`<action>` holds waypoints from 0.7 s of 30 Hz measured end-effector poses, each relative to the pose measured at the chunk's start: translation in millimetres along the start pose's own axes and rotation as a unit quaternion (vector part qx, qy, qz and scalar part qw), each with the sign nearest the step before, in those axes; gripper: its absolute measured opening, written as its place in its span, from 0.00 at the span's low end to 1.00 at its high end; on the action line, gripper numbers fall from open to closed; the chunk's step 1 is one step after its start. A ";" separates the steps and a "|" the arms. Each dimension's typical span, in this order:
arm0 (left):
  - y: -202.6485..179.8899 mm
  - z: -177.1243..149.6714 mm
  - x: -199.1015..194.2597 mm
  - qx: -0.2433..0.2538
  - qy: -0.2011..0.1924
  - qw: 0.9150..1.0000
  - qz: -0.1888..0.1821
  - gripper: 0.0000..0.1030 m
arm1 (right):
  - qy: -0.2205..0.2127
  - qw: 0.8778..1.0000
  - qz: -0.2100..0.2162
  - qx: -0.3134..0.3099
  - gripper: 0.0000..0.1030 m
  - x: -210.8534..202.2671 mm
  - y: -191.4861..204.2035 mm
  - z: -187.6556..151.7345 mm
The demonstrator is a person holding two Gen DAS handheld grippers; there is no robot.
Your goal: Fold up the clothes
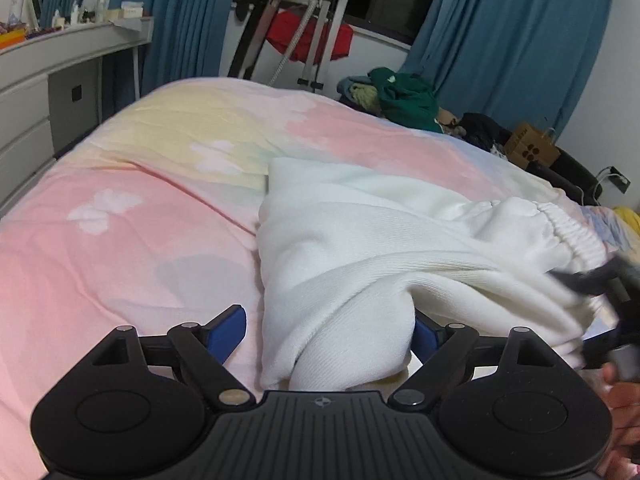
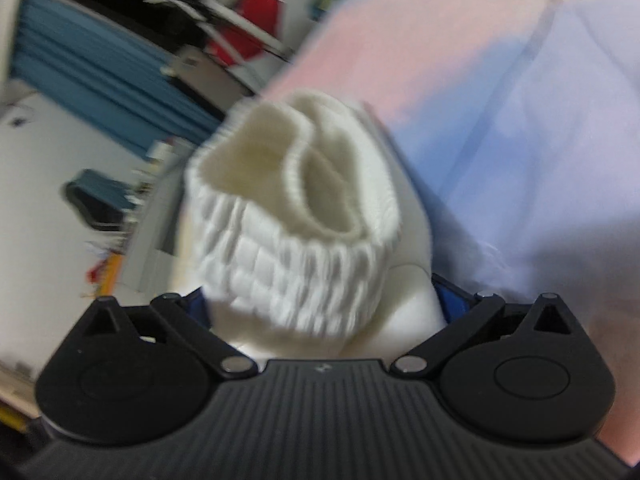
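Biggest thing here is the bed with its pastel pink, yellow and blue butterfly-print cover (image 1: 132, 184), taking up most of the left wrist view. Behind it hang the teal-blue curtains (image 1: 516, 36), and there's a pile of dark green and other loose clothes (image 1: 404, 98) on the far right corner.

The actual job is the white fleecy knit garment with a ribbed elastic cuff (image 1: 384, 248), looks like sweatpants or a sweatshirt. It lies bunched on the near right part of the bed, one thick roll of it coming right down towards the camera.

Handling-wise I'd call it soft, floppy and fairly bulky: light enough to lift, but it'll sag and unfold wherever it isn't supported. Not slippery, the fleece should catch well on the pads. Best spots to grab are probably the ribbed elastic cuff (image 2: 296, 216), since the gathered band is firm, or a seam edge, not the puffy middle.

Tongs: the left gripper (image 1: 328, 332) is spread wide, with that roll of fabric sitting between the blue pads, and I can't see them pinching it. The right gripper (image 2: 320, 304) is at full spread with the cuff bunched in the gap, loosely straddled. That view is blurry though.
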State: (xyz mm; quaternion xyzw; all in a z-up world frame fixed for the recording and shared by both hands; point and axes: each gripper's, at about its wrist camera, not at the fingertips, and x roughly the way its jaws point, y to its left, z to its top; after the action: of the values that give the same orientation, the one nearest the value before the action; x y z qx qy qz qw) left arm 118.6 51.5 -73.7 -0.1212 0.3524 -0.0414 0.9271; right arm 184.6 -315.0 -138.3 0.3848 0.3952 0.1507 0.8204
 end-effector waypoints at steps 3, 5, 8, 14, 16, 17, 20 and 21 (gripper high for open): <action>4.1 1.6 -9.7 -0.025 0.002 0.999 -0.033 0.81 | -0.002 0.999 -0.038 -0.020 0.82 7.9 4.4 -6.0; 13.9 4.4 -21.6 -0.056 0.008 0.996 -0.075 0.82 | -0.004 0.998 -0.052 -0.022 0.71 3.9 7.0 -6.5; 38.5 6.9 -39.0 -0.123 -0.017 0.982 -0.139 0.97 | -0.012 0.999 -0.049 -0.001 0.59 -2.3 3.9 -7.2; 73.5 16.5 14.0 -0.246 0.033 0.957 -0.148 0.98 | -0.050 0.998 -0.039 -0.011 0.52 -13.1 11.5 -12.1; 78.8 20.2 39.2 -0.263 0.067 0.952 -0.139 0.95 | -0.073 0.997 -0.016 -0.014 0.50 -19.2 14.5 -12.4; 80.6 20.4 47.5 -0.269 0.075 0.949 -0.147 0.95 | -0.081 0.997 -0.006 -0.019 0.49 -22.7 17.0 -12.4; 82.5 20.7 60.4 -0.275 0.087 0.941 -0.174 0.95 | -0.095 0.995 0.006 -0.032 0.49 -26.1 23.2 -12.9; 82.1 21.1 61.8 -0.272 0.089 0.942 -0.177 0.95 | -0.095 0.995 0.002 -0.032 0.49 -25.7 23.0 -13.2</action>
State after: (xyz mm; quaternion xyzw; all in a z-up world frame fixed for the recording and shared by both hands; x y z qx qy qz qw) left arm 178.1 125.1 -119.1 -0.4252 0.4040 -0.1184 0.8012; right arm 159.3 -307.3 -112.5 0.3719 0.3092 0.1279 0.8658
